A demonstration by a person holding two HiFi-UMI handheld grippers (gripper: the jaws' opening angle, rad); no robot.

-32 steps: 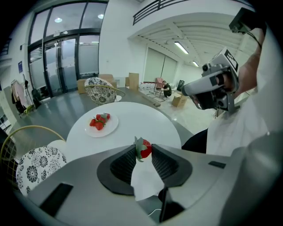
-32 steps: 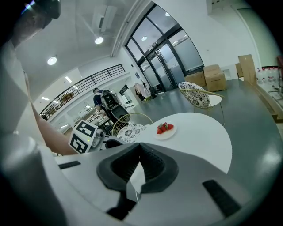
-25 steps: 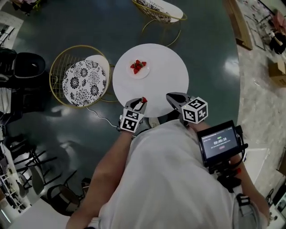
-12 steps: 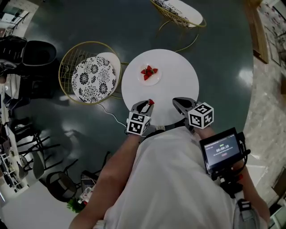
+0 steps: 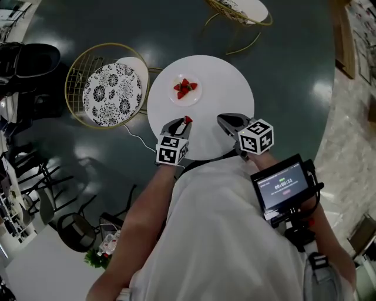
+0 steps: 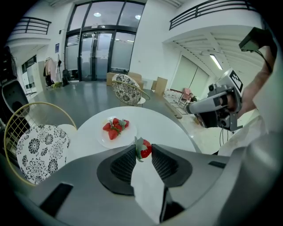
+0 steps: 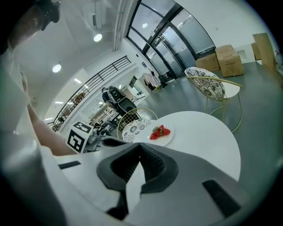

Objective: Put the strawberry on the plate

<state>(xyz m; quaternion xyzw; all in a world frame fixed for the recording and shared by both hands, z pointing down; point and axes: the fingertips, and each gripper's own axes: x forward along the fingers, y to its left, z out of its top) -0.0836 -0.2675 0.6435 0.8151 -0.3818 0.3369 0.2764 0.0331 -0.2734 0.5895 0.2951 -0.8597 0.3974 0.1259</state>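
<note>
**A:** Item one, the task's thing?

**B:** One strawberry (image 6: 145,149), red, with its green leaves turned to the left in the left gripper view. It sits between the jaw tips of the left tool (image 5: 183,121) and is held clear above the near part of the round white surface (image 5: 226,94).

**A:** Condition of that tool?

**B:** Its jaws are closed in on the fruit from both sides. They stand only as far apart as the berry is wide, and the grip is at the very tips. Nothing else is between them.

**A:** Item two?

**B:** One small white plate (image 5: 187,100), lying on the surface beyond the held strawberry and apart from it, toward the far left side. On it is a cluster of strawberries (image 5: 184,88); the exact count is not legible.

**A:** The other tool?

**B:** The right tool (image 7: 139,143) has its jaws brought together at the tips, with nothing between them. It hangs over the near right part of the surface, beside the left tool but apart from it. In the right gripper view the plate shows just past its jaw tips.

**A:** Surroundings?

**B:**
- One gold wire-frame chair (image 5: 75,88) with a black-and-white patterned cushion (image 5: 111,94), just left of the surface.
- A second chair (image 5: 247,9) of the same kind beyond the surface, at the top of the head view.
- A dark, glossy floor (image 5: 282,53).
- One small lit screen (image 5: 284,186) mounted behind the right tool, its print too small to read.
</note>
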